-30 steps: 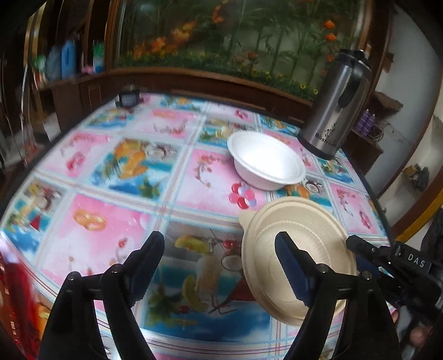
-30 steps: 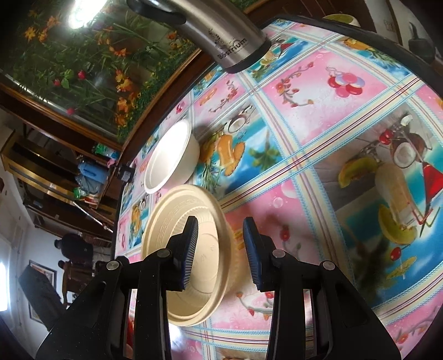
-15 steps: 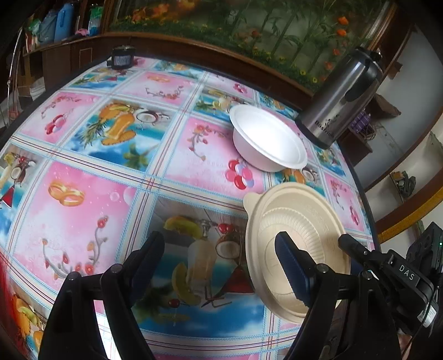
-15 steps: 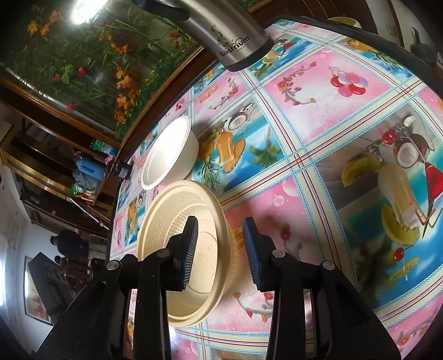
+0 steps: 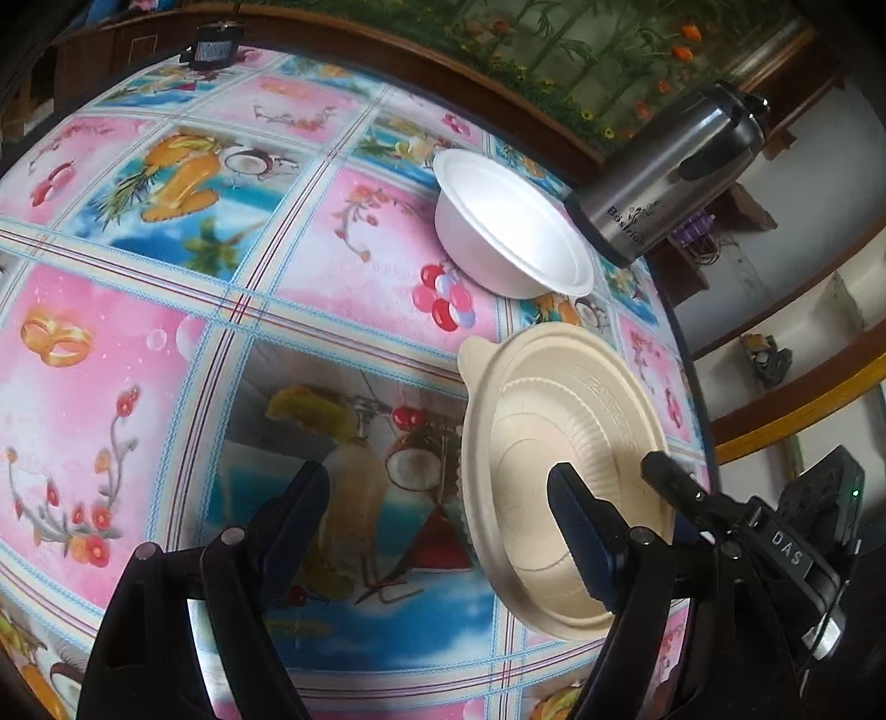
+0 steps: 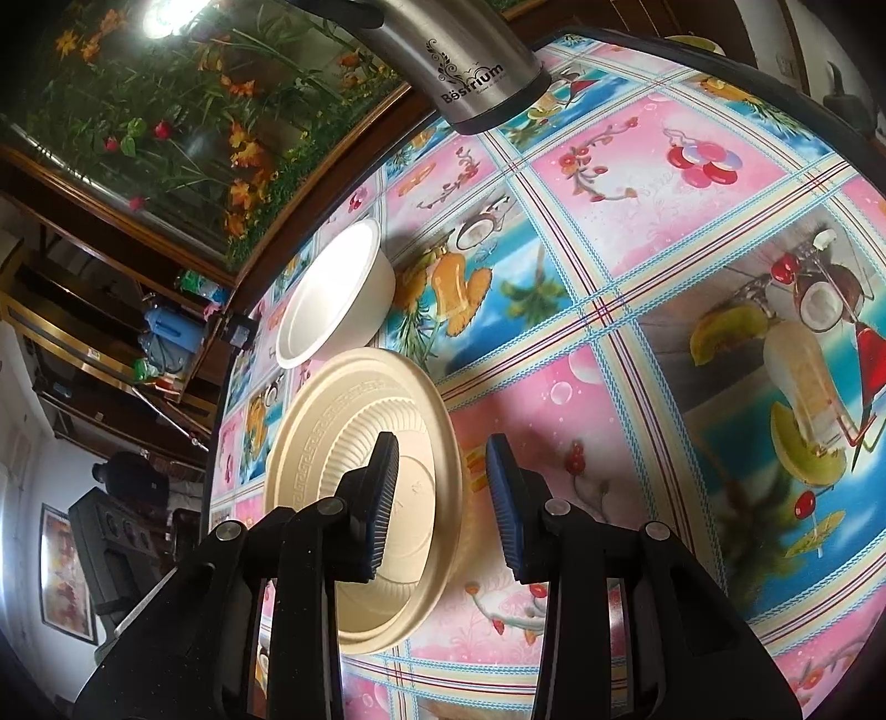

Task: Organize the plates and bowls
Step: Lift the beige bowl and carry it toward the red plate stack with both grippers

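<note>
A beige ribbed bowl (image 5: 559, 459) sits near the table's edge; it also shows in the right wrist view (image 6: 354, 443). A white bowl (image 5: 515, 227) stands just beyond it, also in the right wrist view (image 6: 332, 293). My right gripper (image 6: 443, 498) is open and straddles the beige bowl's rim, one finger inside, one outside. It also shows in the left wrist view (image 5: 670, 482) at the bowl's near rim. My left gripper (image 5: 437, 520) is open and empty, with its right finger over the beige bowl.
A steel thermos (image 5: 664, 171) stands behind the white bowl near the table's far edge; it also shows in the right wrist view (image 6: 459, 66). A colourful patterned tablecloth (image 5: 221, 277) covers the round table. A small dark mug (image 5: 210, 50) sits at the far side.
My left gripper has moved forward and lower over the table. My right gripper has stayed open around the beige bowl's rim, shifting only slightly.
</note>
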Tool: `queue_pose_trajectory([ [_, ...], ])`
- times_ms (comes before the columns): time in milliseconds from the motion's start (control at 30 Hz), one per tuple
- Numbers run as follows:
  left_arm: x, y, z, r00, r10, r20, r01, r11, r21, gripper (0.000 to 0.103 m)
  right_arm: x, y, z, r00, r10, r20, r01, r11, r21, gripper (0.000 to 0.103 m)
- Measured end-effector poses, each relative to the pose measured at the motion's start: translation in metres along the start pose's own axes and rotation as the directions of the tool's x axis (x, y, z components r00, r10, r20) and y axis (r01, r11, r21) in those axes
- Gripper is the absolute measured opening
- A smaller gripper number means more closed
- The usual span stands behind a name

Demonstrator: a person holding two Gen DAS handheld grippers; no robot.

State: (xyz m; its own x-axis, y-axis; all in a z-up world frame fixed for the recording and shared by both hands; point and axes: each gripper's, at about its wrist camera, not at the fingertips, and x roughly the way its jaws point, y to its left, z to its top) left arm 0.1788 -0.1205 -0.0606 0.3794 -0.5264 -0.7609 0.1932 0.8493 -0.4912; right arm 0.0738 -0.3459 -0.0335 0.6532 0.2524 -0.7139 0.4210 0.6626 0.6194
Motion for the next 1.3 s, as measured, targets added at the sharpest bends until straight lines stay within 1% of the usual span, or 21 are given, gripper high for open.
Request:
queue_pose_trajectory([
  [33, 0.0, 0.001, 0.0, 1.0, 0.0, -0.001, 0.0, 1.0, -0.004, 0.08, 0.0, 0.0, 0.0, 1.0, -0.001, -0.001, 0.001, 1.0, -0.001, 0.033],
  [67, -0.001, 0.002, 0.001, 1.0, -0.008, -0.001, 0.008, 1.0, -0.009, 0.076, 0.0, 0.0, 0.0, 1.0, -0.002, -0.003, 0.002, 1.0, -0.003, 0.033],
  [100, -0.001, 0.004, 0.001, 1.0, -0.016, 0.0, 0.016, 1.0, -0.017, 0.069, 0.0, 0.0, 0.0, 1.0, -0.004, -0.003, 0.004, 1.0, -0.004, 0.033],
  [133, -0.002, 0.006, 0.002, 1.0, -0.023, 0.001, 0.023, 0.999, -0.027, 0.064, 0.0, 0.0, -0.001, 1.0, -0.006, -0.001, 0.006, 1.0, -0.005, 0.033],
  [167, -0.002, 0.007, 0.002, 1.0, -0.03, 0.001, 0.03, 0.999, -0.035, 0.054, 0.0, 0.001, -0.001, 1.0, -0.009, 0.001, 0.009, 1.0, -0.008, 0.031],
  [200, -0.002, 0.008, 0.002, 0.999, -0.034, 0.001, 0.034, 0.999, -0.038, 0.045, 0.001, 0.001, -0.001, 1.0, -0.013, 0.001, 0.013, 1.0, -0.011, 0.026],
  [267, -0.002, 0.007, 0.001, 0.999, -0.033, 0.006, 0.033, 0.999, -0.033, 0.037, 0.001, 0.002, -0.002, 1.0, -0.02, 0.004, 0.02, 1.0, -0.015, 0.023],
  [300, -0.003, 0.007, 0.001, 0.999, -0.034, 0.01, 0.035, 0.999, -0.031, 0.03, 0.002, 0.002, -0.002, 1.0, -0.021, 0.003, 0.021, 1.0, -0.017, 0.018],
  [333, -0.004, 0.006, 0.001, 0.999, -0.039, 0.016, 0.039, 0.999, -0.028, 0.028, 0.002, 0.003, -0.003, 1.0, -0.021, 0.003, 0.021, 1.0, -0.019, 0.015],
  [400, -0.006, 0.004, 0.001, 0.998, -0.05, 0.025, 0.051, 0.998, -0.022, 0.013, 0.002, 0.004, -0.004, 1.0, -0.02, 0.006, 0.02, 0.999, -0.025, 0.014],
  [467, -0.009, 0.002, 0.001, 0.998, -0.045, 0.039, 0.046, 0.999, -0.009, 0.008, 0.004, 0.007, -0.006, 1.0, -0.019, 0.0, 0.019, 0.999, -0.037, 0.011],
  [600, -0.012, 0.0, 0.001, 0.998, -0.032, 0.054, 0.031, 0.999, 0.004, 0.008, 0.005, 0.011, -0.007, 0.999, -0.034, 0.008, 0.034, 0.998, -0.058, 0.011],
  [733, -0.013, -0.007, 0.0, 0.998, 0.009, 0.068, -0.012, 0.999, 0.036, 0.008, 0.005, 0.011, -0.008, 0.999, -0.032, 0.015, 0.033, 0.998, -0.059, 0.011],
  [833, -0.018, -0.012, -0.001, 0.995, 0.033, 0.099, -0.039, 0.997, 0.06, 0.008, 0.004, 0.012, -0.008, 1.0, -0.025, 0.015, 0.025, 0.998, -0.062, 0.011],
  [1100, -0.031, -0.021, -0.002, 0.982, 0.07, 0.173, -0.089, 0.991, 0.105, 0.008, 0.004, 0.018, -0.013, 1.0, -0.017, 0.024, 0.019, 0.997, -0.078, 0.012],
  [1233, -0.033, -0.023, -0.004, 0.979, 0.086, 0.184, -0.108, 0.988, 0.114, 0.008, 0.005, 0.019, -0.015, 0.999, -0.017, 0.035, 0.02, 0.996, -0.081, 0.012],
  [1300, -0.034, -0.023, -0.004, 0.979, 0.084, 0.187, -0.106, 0.988, 0.115, 0.008, 0.007, 0.018, -0.015, 0.999, -0.015, 0.031, 0.017, 0.997, -0.078, 0.012],
])
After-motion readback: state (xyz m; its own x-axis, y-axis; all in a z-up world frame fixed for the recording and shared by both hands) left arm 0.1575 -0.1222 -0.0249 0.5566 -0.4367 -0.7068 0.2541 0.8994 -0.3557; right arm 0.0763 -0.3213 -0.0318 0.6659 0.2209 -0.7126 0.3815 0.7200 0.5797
